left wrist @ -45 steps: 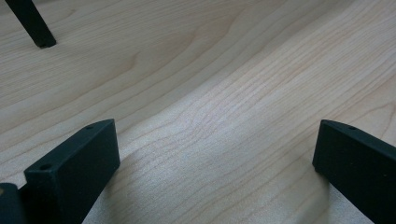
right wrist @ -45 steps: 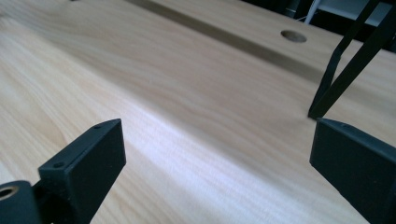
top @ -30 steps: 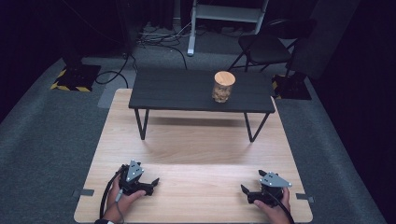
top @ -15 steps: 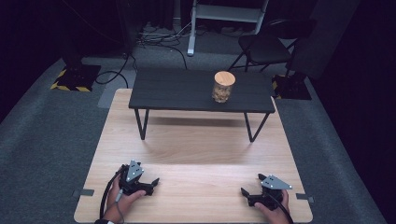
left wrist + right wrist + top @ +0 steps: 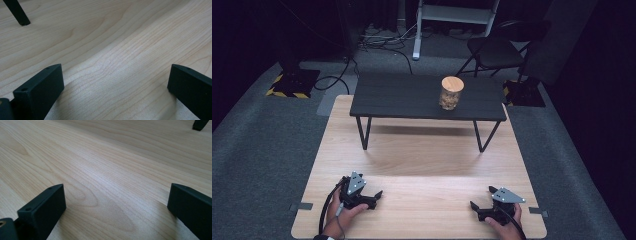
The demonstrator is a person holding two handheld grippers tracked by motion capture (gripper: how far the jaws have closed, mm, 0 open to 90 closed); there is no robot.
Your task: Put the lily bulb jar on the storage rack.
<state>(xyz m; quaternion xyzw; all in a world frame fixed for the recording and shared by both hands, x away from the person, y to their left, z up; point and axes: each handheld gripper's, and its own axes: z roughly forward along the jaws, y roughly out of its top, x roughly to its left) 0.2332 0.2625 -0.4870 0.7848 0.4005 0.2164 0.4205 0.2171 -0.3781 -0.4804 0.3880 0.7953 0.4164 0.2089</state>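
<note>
- On the wooden board (image 5: 422, 165), my right gripper (image 5: 482, 204) has drifted slightly back toward me; jaws wide, empty.
- My left gripper (image 5: 371, 197) unmoved, jaws wide, empty.
- Cork-lidded jar (image 5: 450, 93) remains on the black table (image 5: 402, 97).

- Bare board (image 5: 427, 175) lies open ahead of both grippers, up to the bench (image 5: 412, 97).
- Bench legs (image 5: 362, 132) stand across the far half.
- A jar (image 5: 451, 93) stands atop the bench, right of centre.
</note>
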